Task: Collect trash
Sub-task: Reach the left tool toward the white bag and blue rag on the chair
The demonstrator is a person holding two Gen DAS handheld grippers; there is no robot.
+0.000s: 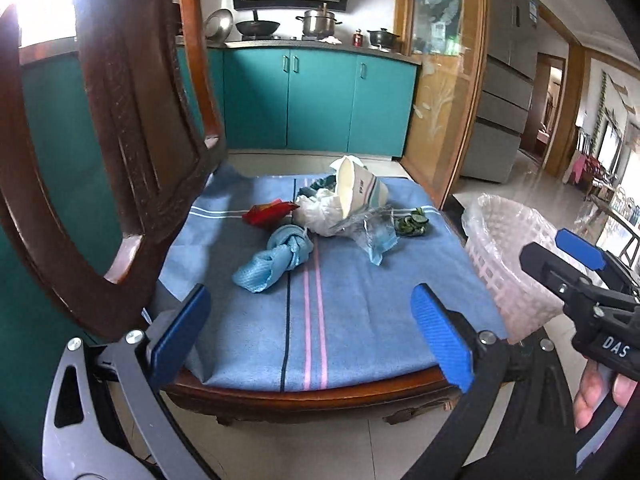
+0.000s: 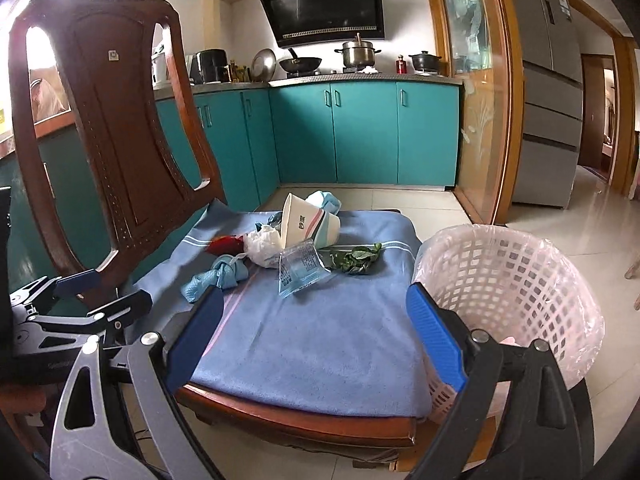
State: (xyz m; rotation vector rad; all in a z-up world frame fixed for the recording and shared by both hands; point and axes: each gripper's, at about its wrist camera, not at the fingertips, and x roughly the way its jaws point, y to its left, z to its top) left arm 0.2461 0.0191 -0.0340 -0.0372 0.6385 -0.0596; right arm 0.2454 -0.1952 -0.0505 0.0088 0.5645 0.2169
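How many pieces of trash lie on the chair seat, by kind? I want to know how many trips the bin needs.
Paper cup: 1
Knotted blue cloth: 1
Red wrapper: 1
White crumpled plastic bag: 1
Clear printed packet: 1
Green leaf scraps: 1 bunch
Total: 6
A light-blue piece behind the cup is too hidden to count.

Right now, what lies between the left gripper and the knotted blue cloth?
Only bare blue towel: the left wrist view shows the open left gripper short of the knotted blue cloth, nothing between them.

Trash pile (image 2: 296,248) on chair seat (image 2: 320,344), lined basket (image 2: 512,280) right beside chair
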